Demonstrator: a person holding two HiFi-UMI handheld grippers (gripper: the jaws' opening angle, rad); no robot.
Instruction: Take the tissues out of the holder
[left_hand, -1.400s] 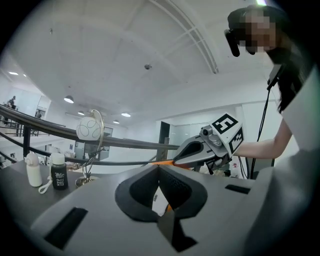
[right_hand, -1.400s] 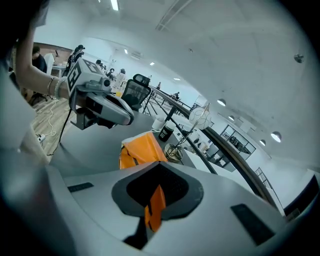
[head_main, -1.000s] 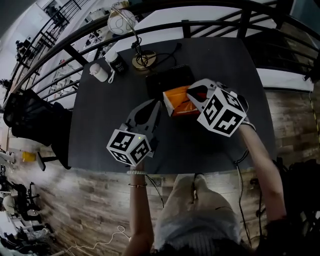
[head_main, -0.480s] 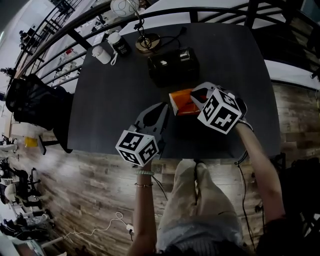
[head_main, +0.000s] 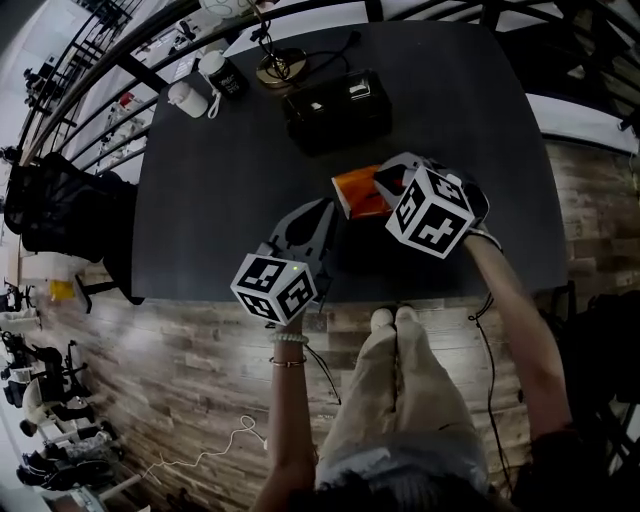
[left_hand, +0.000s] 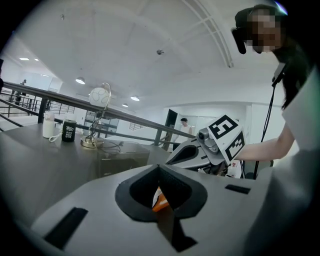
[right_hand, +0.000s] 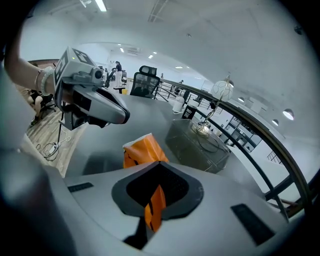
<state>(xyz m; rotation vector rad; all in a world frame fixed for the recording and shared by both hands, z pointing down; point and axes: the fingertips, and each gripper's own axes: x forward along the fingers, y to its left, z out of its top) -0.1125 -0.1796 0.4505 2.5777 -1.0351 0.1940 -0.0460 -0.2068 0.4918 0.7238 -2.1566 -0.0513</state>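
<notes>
An orange tissue pack (head_main: 356, 191) (right_hand: 141, 150) hangs just over the dark table (head_main: 215, 200), in front of the dark see-through holder (head_main: 336, 104) (right_hand: 197, 142). My right gripper (head_main: 385, 181) (right_hand: 159, 166) is shut on the pack's right end, and an orange strip of wrapper shows in the seam of its jaws. My left gripper (head_main: 327, 207) (left_hand: 159, 168) is shut, its tip close to the pack's left end. In the right gripper view it stands a little apart from the pack. A sliver of orange shows through its jaw gap.
At the table's far side stand a brass lamp (head_main: 275, 65), a black can (head_main: 224, 75) and a white mug (head_main: 188, 98). A cable runs behind the holder. A black railing (head_main: 120, 120) borders the table, and a wood floor lies below its near edge.
Both grippers have come down and toward the near edge. The orange pack came along in the right gripper and now sits farther from the holder.
</notes>
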